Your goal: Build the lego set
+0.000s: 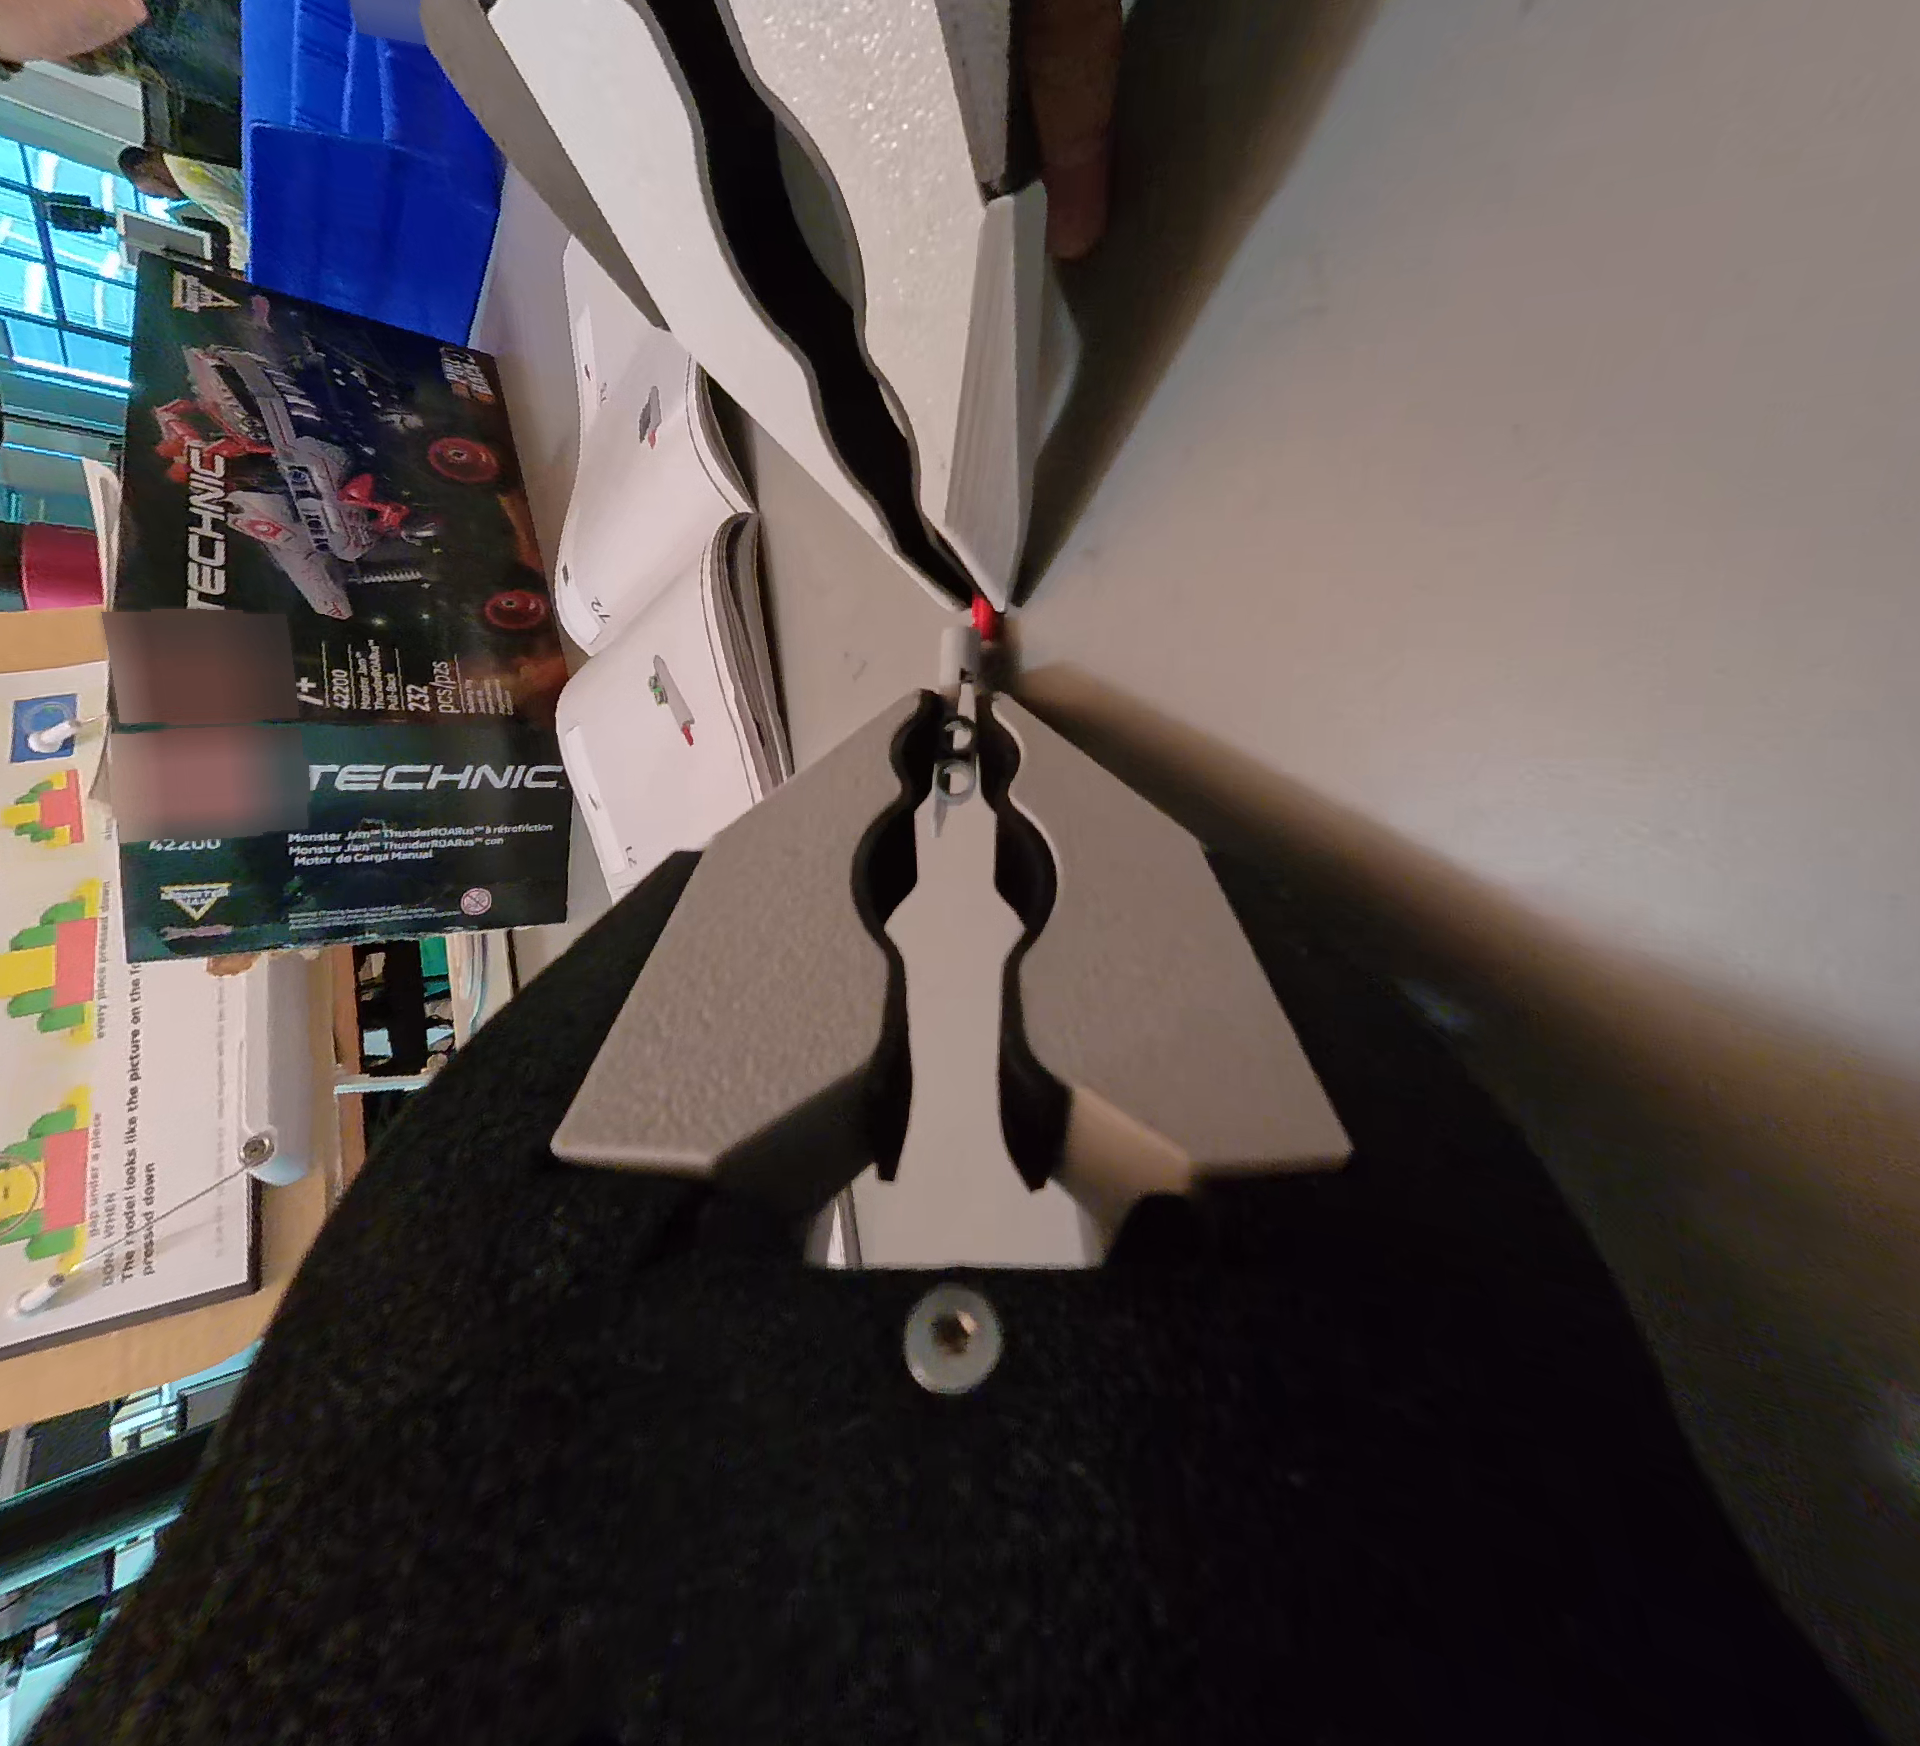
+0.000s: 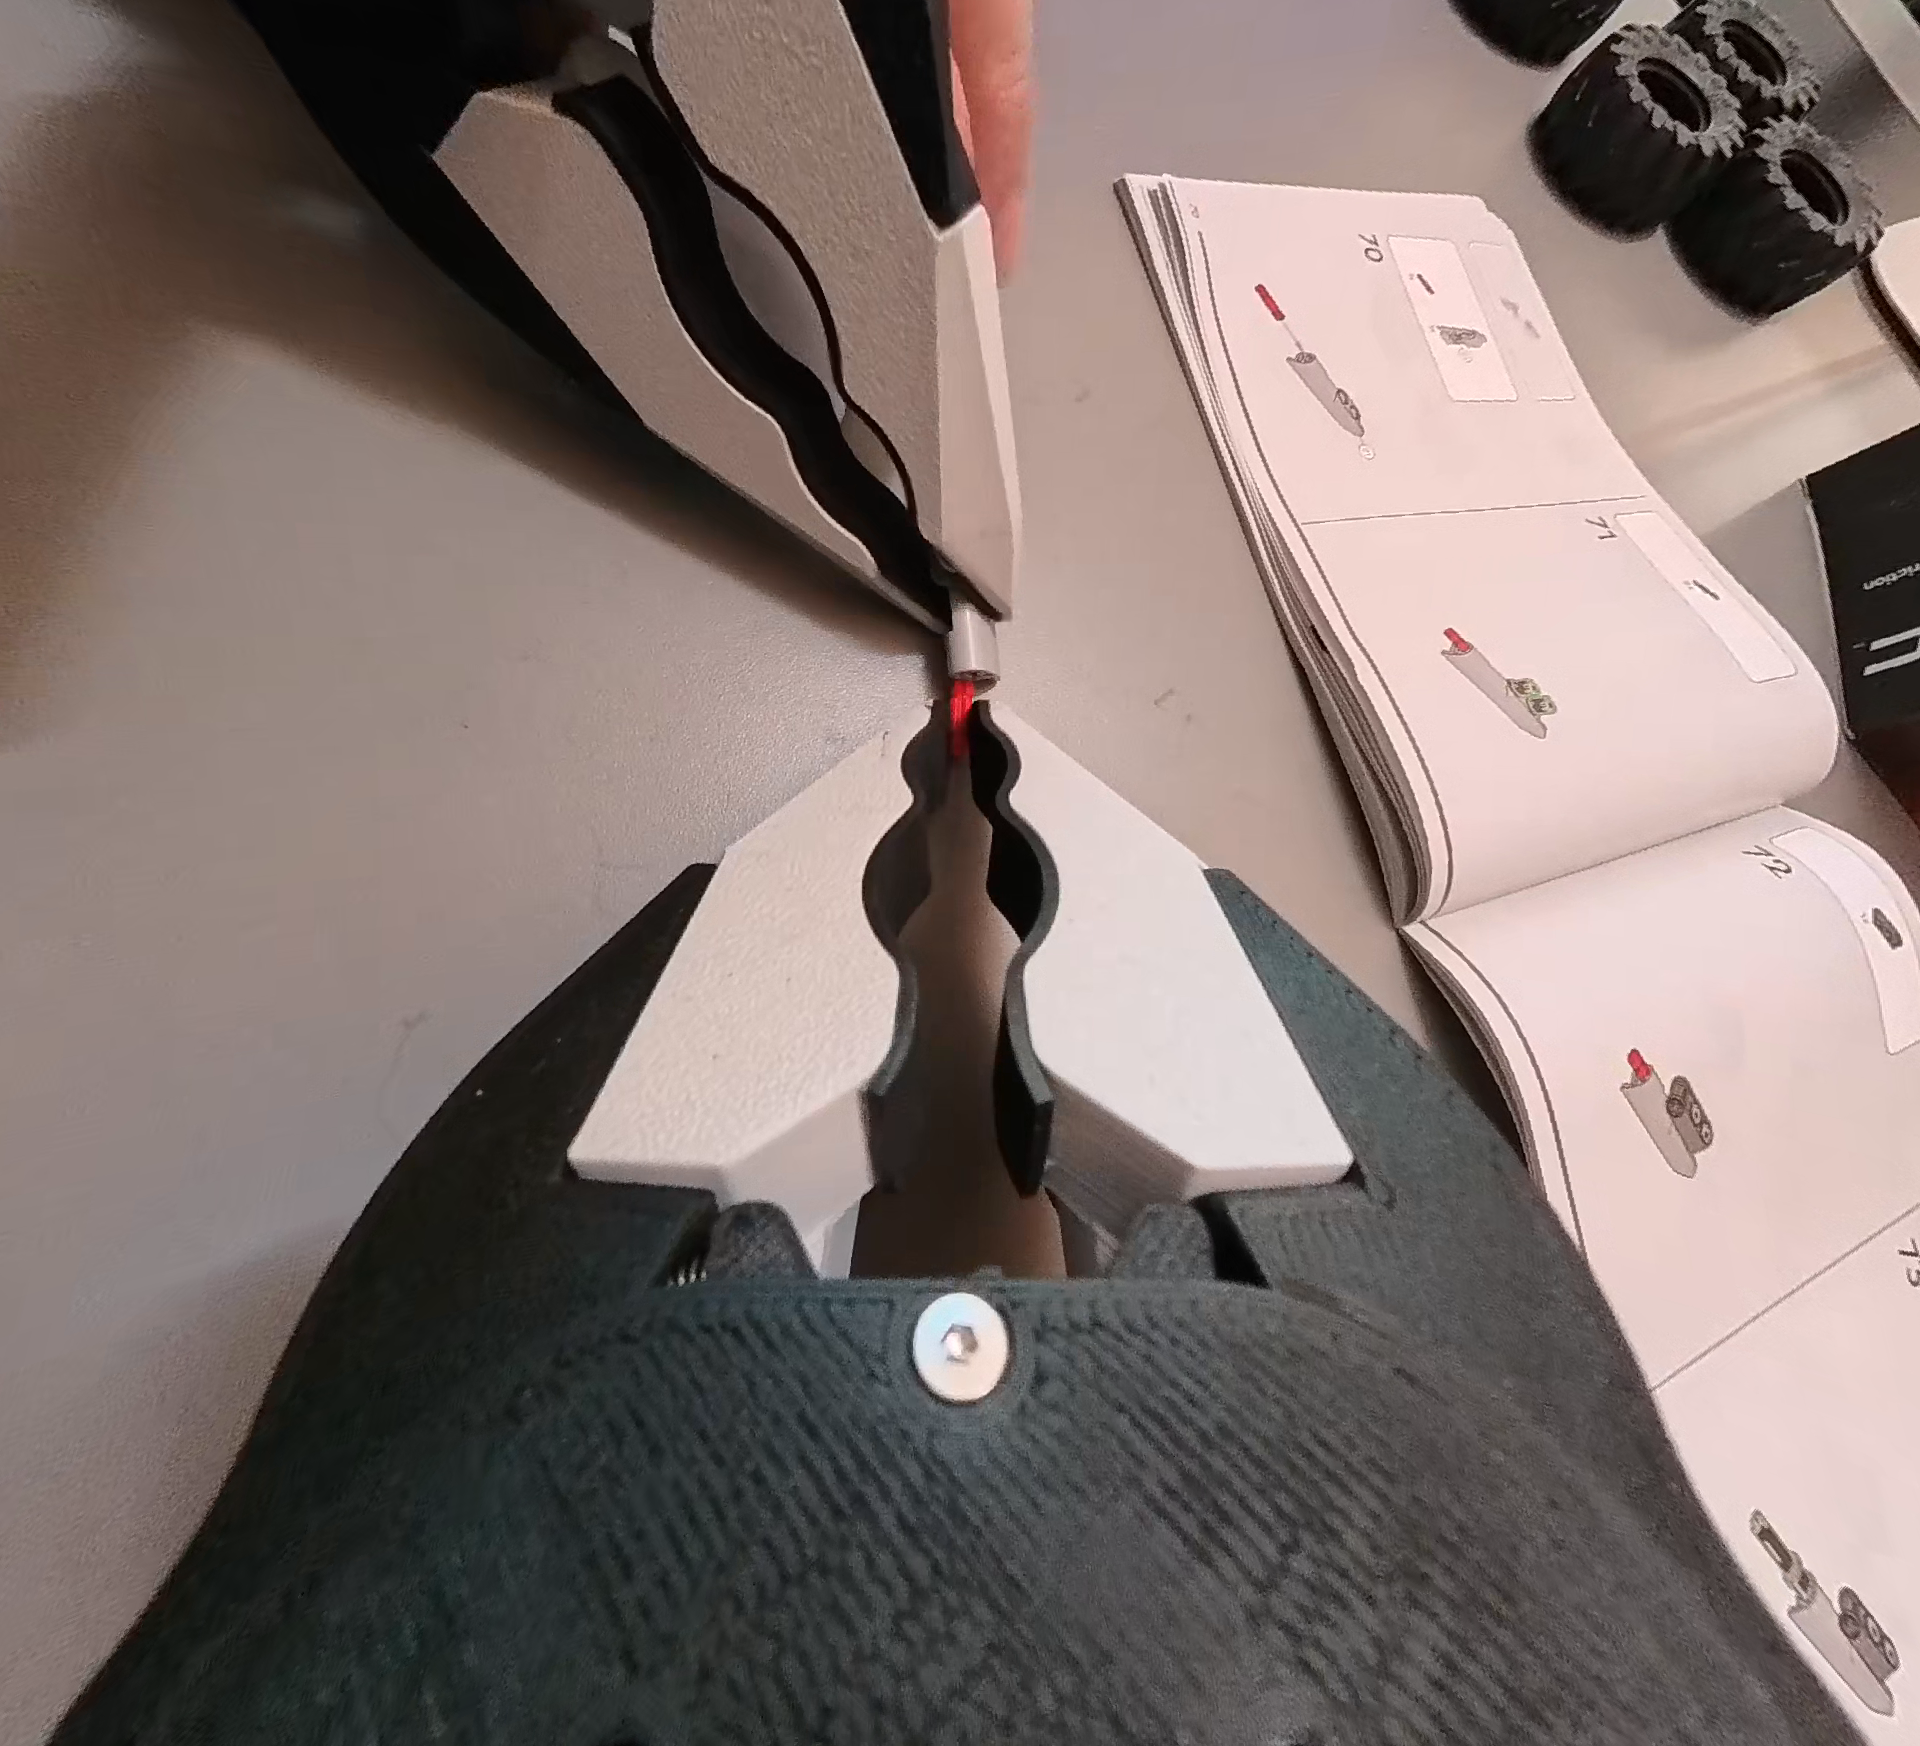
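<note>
Both claws meet tip to tip over the grey table [image 2: 416, 657]. The left claw [image 1: 961, 740] is pinched tight on a small grey piece [image 1: 961, 761], its end poking out past the fingertips. Opposite, the right claw [image 2: 958, 735] is clamped on a thin red pin [image 2: 958, 717], whose tip touches the open end of that grey piece, the two lined up end to end. In the right wrist view the left claw slants down from the upper left, a person's finger [image 2: 1003, 34] lying along it. An open instruction booklet [image 2: 1507, 553] lies to the right, black tyres [image 2: 1683, 96] beyond it. The set's box [image 1: 343, 605] stands by a blue bin [image 1: 353, 138].
</note>
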Available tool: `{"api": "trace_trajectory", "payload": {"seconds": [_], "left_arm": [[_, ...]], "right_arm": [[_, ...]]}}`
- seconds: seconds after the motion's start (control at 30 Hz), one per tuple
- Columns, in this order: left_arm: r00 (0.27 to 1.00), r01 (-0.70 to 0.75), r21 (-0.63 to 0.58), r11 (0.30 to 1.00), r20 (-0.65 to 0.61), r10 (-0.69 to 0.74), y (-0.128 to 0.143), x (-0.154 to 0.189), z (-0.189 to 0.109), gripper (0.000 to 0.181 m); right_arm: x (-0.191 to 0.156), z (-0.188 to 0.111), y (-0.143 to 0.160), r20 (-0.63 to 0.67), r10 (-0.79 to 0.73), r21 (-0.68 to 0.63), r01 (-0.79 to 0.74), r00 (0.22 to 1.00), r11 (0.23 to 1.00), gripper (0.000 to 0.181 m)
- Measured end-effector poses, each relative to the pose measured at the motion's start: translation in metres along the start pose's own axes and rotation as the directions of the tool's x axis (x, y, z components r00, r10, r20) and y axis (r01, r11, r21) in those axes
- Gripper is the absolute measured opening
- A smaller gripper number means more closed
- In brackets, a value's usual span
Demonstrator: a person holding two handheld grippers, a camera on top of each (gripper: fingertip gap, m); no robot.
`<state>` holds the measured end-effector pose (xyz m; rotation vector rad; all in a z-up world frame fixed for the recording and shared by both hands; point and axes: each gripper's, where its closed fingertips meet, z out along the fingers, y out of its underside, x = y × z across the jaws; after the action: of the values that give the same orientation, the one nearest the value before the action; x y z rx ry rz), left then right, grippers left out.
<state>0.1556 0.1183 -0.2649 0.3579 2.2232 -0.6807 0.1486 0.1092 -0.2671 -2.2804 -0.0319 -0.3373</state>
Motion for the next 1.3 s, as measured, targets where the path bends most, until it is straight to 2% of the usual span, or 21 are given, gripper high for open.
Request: {"api": "trace_trajectory", "payload": {"seconds": [0.27, 0.4, 0.53, 0.6, 0.83, 1.3], "left_arm": [[0.995, 0.101, 0.049, 0.994, -0.031, -0.099, -0.005, -0.001, 0.003, 0.004], [0.994, 0.11, 0.062, 0.992, -0.02, -0.109, 0.003, -0.005, 0.002, 0.004], [0.987, 0.16, 0.145, 0.976, -0.015, -0.159, 0.001, -0.011, -0.004, 0.004], [0.978, 0.207, 0.183, 0.961, -0.045, -0.202, -0.004, -0.012, -0.007, 0.004], [0.97, 0.227, 0.187, 0.956, -0.132, -0.204, -0.01, 0.003, -0.005, 0.004], [0.957, 0.271, 0.162, 0.949, -0.152, -0.247, -0.008, 0.003, -0.003, 0.004]], "right_arm": [[-0.001, 0.0, -0.001, 0.004, -0.005, 0.003, 0.005, 1.0, 1.0, 0.003], [0.001, -0.003, 0.001, -0.009, -0.005, 0.006, 0.005, 1.0, 1.0, 0.003], [0.01, -0.016, -0.009, -0.044, 0.038, 0.11, -0.033, 0.998, 0.993, 0.003], [0.01, -0.018, -0.01, -0.082, -0.017, 0.126, 0.027, 0.996, 0.992, 0.003], [0.0, -0.014, -0.008, -0.222, -0.258, 0.068, 0.279, 0.94, 0.958, 0.003], [-0.001, -0.01, -0.006, -0.203, -0.269, 0.052, 0.285, 0.941, 0.957, 0.003]]}}
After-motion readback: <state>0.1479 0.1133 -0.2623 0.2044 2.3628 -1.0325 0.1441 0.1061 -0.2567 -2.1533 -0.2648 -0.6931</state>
